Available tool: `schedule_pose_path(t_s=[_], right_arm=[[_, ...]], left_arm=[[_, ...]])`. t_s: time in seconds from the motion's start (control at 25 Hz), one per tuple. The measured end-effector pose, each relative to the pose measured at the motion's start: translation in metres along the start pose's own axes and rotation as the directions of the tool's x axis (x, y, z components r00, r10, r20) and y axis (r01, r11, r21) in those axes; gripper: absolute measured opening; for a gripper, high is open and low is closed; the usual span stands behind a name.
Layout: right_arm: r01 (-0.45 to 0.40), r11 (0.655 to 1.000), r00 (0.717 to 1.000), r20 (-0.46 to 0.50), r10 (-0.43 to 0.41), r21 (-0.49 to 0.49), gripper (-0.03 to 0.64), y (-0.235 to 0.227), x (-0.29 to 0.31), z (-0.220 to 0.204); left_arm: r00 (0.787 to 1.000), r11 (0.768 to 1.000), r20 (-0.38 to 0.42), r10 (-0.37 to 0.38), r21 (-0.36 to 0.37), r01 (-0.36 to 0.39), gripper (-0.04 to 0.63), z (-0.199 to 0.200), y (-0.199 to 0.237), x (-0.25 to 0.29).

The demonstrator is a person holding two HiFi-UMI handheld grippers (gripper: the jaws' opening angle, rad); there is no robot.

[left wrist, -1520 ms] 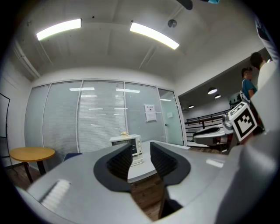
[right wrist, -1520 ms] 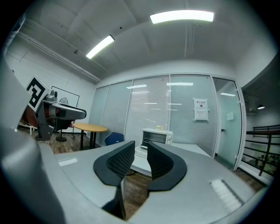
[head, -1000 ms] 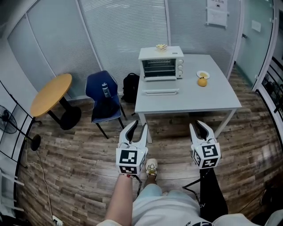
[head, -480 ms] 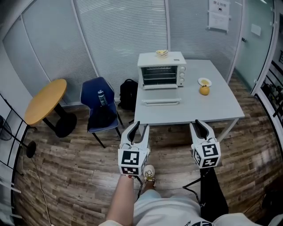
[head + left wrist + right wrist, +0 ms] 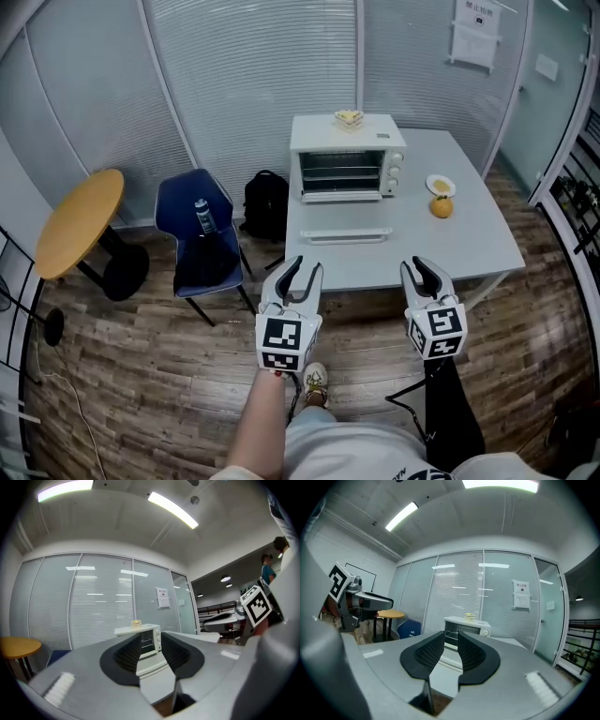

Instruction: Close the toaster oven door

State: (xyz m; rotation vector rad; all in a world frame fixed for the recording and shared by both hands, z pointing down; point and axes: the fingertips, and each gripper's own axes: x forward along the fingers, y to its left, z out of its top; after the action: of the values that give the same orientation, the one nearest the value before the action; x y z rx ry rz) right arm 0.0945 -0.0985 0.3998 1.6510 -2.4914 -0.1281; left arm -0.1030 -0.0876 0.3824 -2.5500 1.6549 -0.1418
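A white toaster oven [image 5: 345, 159] stands at the back of a grey table [image 5: 469, 244]. Its door [image 5: 344, 234] hangs open, folded down flat toward me with the handle at the front. Both grippers hover over the floor, short of the table's near edge. My left gripper [image 5: 298, 271] is open and holds nothing. My right gripper [image 5: 424, 270] is open too, with a narrower gap and nothing in it. The left gripper view has the oven [image 5: 146, 640] far off between the jaws of the left gripper [image 5: 151, 645]. The right gripper view also frames the oven [image 5: 468, 626] beyond the right gripper [image 5: 450, 651].
An orange [image 5: 442, 207] and a small plate [image 5: 440, 184] lie on the table right of the oven; a small item [image 5: 349, 117] sits on its top. A blue chair [image 5: 192, 239] with a bottle, a black backpack [image 5: 267, 202] and a round wooden table [image 5: 80, 220] stand left.
The table and oven have come nearer and lower in the head view as I walk toward them. Both grippers keep their pose and stay open.
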Motion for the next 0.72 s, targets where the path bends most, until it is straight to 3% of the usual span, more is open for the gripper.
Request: schedule_pose_path(t_s=[0.72], right_arm=[[0.064,0.998,0.997,-0.043,-0.064,-0.007,0.072,-0.019,0.156,0.011]], left_arm=[[0.984,0.984,-0.021,-0.175,0.006,0.175,0.153,-0.014,0.075,0.151]])
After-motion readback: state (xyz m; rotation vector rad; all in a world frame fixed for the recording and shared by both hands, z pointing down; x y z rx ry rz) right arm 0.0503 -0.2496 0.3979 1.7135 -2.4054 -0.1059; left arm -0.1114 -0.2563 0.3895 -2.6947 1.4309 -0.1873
